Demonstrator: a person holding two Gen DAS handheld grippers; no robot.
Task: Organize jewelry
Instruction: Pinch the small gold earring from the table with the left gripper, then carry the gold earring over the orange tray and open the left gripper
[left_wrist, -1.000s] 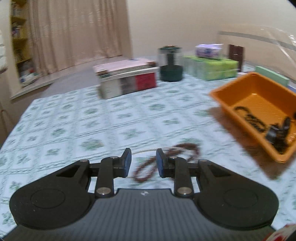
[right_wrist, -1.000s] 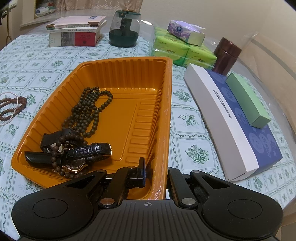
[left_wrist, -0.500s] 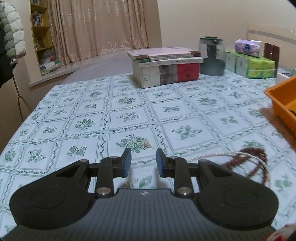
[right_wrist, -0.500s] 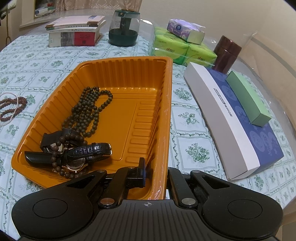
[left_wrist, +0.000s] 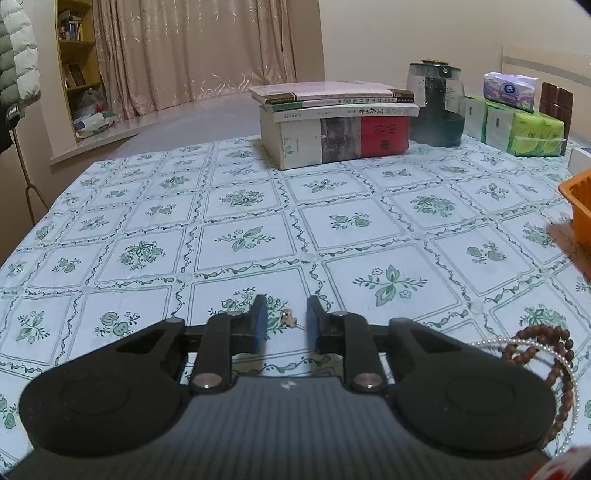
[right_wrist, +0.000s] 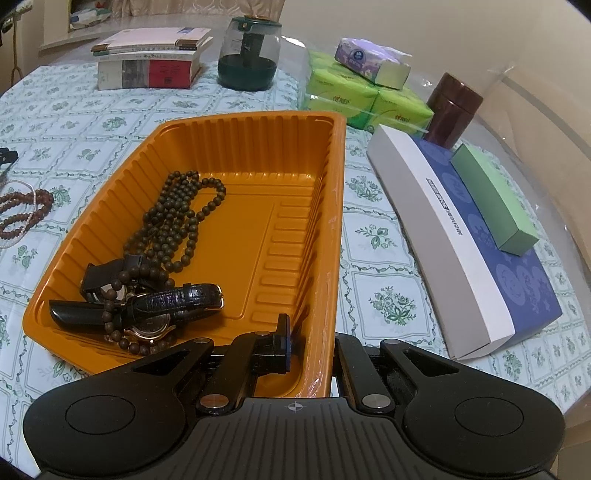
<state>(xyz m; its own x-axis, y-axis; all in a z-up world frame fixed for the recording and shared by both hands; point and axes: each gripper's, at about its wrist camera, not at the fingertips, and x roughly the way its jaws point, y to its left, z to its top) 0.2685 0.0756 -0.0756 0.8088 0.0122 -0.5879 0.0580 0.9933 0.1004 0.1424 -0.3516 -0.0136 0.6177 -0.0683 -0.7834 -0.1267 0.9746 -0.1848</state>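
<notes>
A small gold earring lies on the flowered tablecloth between the blue pads of my left gripper. Its jaws are closing, with a gap on both sides of the earring. A brown bead necklace and a thin pearl strand lie to the right of that gripper. My right gripper is shut on the near right wall of the orange tray, one finger inside and one outside. Inside the tray lie a dark bead necklace and leather-strap watches.
At the back of the table stand a stack of books, a glass jar with a dark green base and green tissue packs. Right of the tray lie a white-and-blue box, a green box and a brown canister.
My left gripper has swung left and lower, away from the tray and the brown beads, to the small gold earring, and its jaws have narrowed. The right gripper has not moved.
</notes>
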